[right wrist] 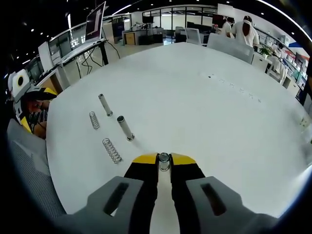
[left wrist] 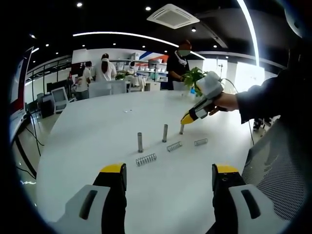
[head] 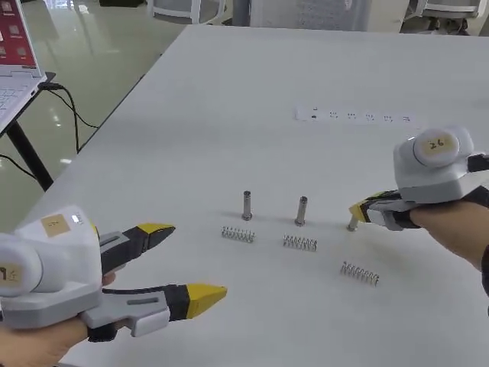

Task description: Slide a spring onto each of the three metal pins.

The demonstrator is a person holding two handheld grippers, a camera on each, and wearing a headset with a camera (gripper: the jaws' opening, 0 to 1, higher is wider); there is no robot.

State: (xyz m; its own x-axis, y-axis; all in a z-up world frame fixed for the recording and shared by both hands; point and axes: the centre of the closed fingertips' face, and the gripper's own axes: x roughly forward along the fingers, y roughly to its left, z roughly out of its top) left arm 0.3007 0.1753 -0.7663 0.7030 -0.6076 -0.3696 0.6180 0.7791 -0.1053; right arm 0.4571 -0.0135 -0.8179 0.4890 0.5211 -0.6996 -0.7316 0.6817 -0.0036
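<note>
Squarely between right tongs (right wrist: 164,159), one pin (right wrist: 164,163).

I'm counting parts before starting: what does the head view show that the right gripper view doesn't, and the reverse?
Head view: a third coiled metal spring near the right gripper. Right gripper view: the round top of a silver metal pin clamped between its yellow fingers, plus people in the background. Both: two free upright pins and two other springs.
</note>
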